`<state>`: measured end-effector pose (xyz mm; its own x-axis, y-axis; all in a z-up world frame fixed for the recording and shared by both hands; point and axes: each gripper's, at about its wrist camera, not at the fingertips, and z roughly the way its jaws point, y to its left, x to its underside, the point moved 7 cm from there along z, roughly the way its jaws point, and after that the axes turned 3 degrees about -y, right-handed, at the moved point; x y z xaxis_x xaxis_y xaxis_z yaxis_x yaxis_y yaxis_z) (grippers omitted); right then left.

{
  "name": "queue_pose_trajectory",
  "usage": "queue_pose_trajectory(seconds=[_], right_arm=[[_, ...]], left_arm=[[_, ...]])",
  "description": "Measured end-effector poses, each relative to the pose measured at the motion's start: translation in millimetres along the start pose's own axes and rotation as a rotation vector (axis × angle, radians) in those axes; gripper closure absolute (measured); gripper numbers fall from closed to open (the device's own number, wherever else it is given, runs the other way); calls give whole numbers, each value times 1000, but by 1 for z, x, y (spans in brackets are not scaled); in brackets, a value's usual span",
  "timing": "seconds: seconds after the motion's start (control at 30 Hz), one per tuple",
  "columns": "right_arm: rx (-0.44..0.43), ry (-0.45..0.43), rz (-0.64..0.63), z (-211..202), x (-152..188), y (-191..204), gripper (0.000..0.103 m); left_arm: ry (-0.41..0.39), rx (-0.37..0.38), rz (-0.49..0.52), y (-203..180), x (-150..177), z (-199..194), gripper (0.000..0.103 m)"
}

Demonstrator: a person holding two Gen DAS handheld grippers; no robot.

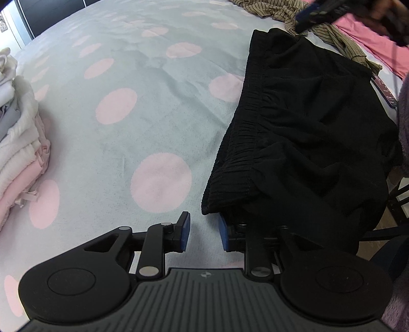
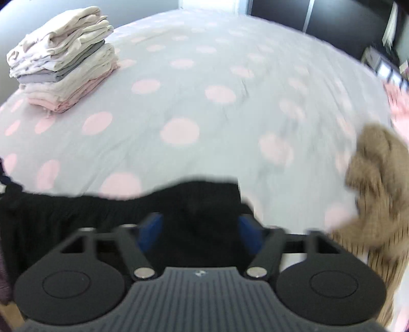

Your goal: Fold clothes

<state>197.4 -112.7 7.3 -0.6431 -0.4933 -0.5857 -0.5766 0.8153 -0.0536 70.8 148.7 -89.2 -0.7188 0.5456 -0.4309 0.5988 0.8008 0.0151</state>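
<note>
A black garment [image 1: 306, 127] with an elastic waistband lies crumpled on the right side of the bed. My left gripper [image 1: 204, 233] is open at the garment's near corner. Its left finger [image 1: 184, 231] rests over bare sheet, and its right finger [image 1: 224, 236] is tucked under the waistband's end. In the blurred right wrist view my right gripper [image 2: 200, 229] is open wide just above the black garment [image 2: 76, 217], with black cloth showing between its blue pads [image 2: 150, 229]. The right gripper [image 1: 345, 12] also shows as a dark blur at the far right.
A stack of folded clothes [image 1: 18, 153] [image 2: 64, 56] sits at the bed's left. A brown striped garment [image 1: 332, 33] [image 2: 378, 191] and a pink one [image 1: 370, 43] lie beyond the black garment. The dotted sheet [image 1: 153, 115] spreads between. The bed edge and floor [image 1: 398, 194] lie right.
</note>
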Motion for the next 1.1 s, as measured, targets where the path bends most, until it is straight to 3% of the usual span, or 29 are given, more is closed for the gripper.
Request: queue_pose_trajectory(seconds=[0.1,0.23,0.3,0.33,0.4,0.43,0.47,0.67,0.83,0.97,1.1], right_arm=[[30,12,-17,31,-15,-4,14],[-6,59,65,68,-25,-9,16],[-43,73,101,78,-24,-10,33],[-53,87,111,81,-22,-10,49],[-63,97,110,79,-19,-8,61],[-71,98,107,78,-19,-8,76],[-77,95,113,74,-18,-10,83],[-66,54,218,44,-8,-49,87],[-33,53,398,29,19,-98,87],[-32,52,446,25,37,-108,87],[-37,32,438,26,39,-105,87]], left_arm=[[2,24,-21,4,2,3,78],[11,52,-31,6,1,7,75],[16,66,-35,7,1,10,74],[18,74,-38,8,1,11,73],[18,80,-30,7,-1,12,68],[18,83,-27,6,-3,13,65],[18,85,-24,5,-4,13,65],[13,110,-32,0,-15,17,58],[-10,179,-104,-5,-30,20,56],[-37,246,-162,-11,-45,22,54],[-20,254,-233,-10,-52,31,51]])
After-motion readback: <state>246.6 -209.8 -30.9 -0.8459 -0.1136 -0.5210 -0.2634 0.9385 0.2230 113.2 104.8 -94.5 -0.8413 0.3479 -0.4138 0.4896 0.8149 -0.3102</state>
